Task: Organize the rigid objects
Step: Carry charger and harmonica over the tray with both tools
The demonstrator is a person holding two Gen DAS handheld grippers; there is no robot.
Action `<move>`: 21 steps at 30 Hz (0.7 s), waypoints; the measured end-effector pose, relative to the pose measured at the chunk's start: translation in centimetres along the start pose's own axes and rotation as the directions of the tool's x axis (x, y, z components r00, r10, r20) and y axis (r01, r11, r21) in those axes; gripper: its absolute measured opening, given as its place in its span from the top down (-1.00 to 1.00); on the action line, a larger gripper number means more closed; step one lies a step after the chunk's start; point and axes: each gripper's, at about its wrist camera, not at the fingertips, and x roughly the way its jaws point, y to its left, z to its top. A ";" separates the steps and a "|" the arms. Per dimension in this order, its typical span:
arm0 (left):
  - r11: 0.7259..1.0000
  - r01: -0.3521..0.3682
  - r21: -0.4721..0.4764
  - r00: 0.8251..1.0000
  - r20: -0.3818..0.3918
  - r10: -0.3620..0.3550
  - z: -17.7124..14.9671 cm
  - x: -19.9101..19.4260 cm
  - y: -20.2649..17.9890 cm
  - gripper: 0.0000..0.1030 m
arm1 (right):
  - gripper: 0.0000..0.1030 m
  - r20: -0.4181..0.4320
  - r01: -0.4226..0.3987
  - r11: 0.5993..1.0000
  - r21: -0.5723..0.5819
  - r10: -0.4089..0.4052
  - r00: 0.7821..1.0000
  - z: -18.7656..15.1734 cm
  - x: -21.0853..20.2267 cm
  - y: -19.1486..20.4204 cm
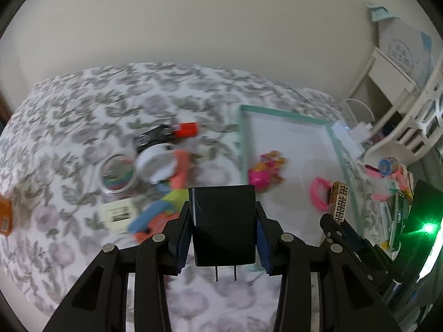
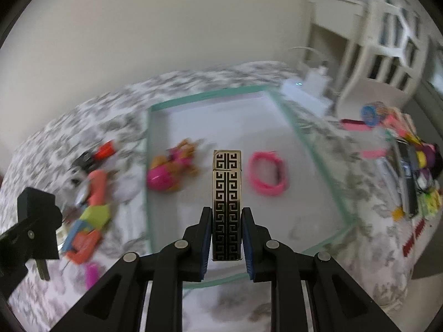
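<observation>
- We saw the tray (image 2: 318, 163) on the bed (image 2: 360, 249), with a toy (image 2: 171, 170) in its left part and a ring (image 2: 267, 177) to the right of it.
- Left of the tray a heap of small things (image 1: 155, 171) lay on the bed; right of it lay another heap (image 2: 409, 171).
- The charger (image 1: 224, 227) sat in our left gripper (image 1: 224, 251), the patterned case (image 2: 227, 204) in our right gripper (image 2: 227, 246), above the tray's near part.

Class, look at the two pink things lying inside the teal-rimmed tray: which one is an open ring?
The pink bracelet, on the tray's right side: a plain hoop with bare tray floor showing through it. The pink toy to its left is a solid lump.
</observation>
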 end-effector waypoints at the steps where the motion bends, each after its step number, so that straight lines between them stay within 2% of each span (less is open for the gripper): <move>1: 1.000 0.006 0.009 1.000 0.005 -0.006 0.1 0.2 -0.7 0.17 | 0.57 0.011 0.011 1.000 0.020 -0.011 1.000 0.2 0.0 -0.7; 7: 0.998 0.065 -0.008 0.998 0.000 -0.065 0.5 2.1 -3.7 0.17 | 0.57 0.061 0.042 0.994 0.098 -0.049 0.997 0.9 0.0 -3.1; 10: 0.997 0.071 0.010 0.997 -0.001 -0.071 0.3 3.2 -4.9 0.17 | 0.57 0.063 0.046 0.991 0.125 -0.054 0.997 1.1 0.6 -4.0; 15: 0.993 0.108 0.055 0.994 -0.024 -0.107 0.0 5.2 -5.8 0.17 | 0.57 0.032 0.040 0.988 0.150 -0.045 0.998 0.9 2.2 -5.1; 21: 0.988 0.121 0.098 0.992 -0.052 -0.116 -0.5 6.7 -6.0 0.17 | 0.57 -0.013 0.023 0.985 0.170 -0.021 1.000 0.5 3.8 -5.8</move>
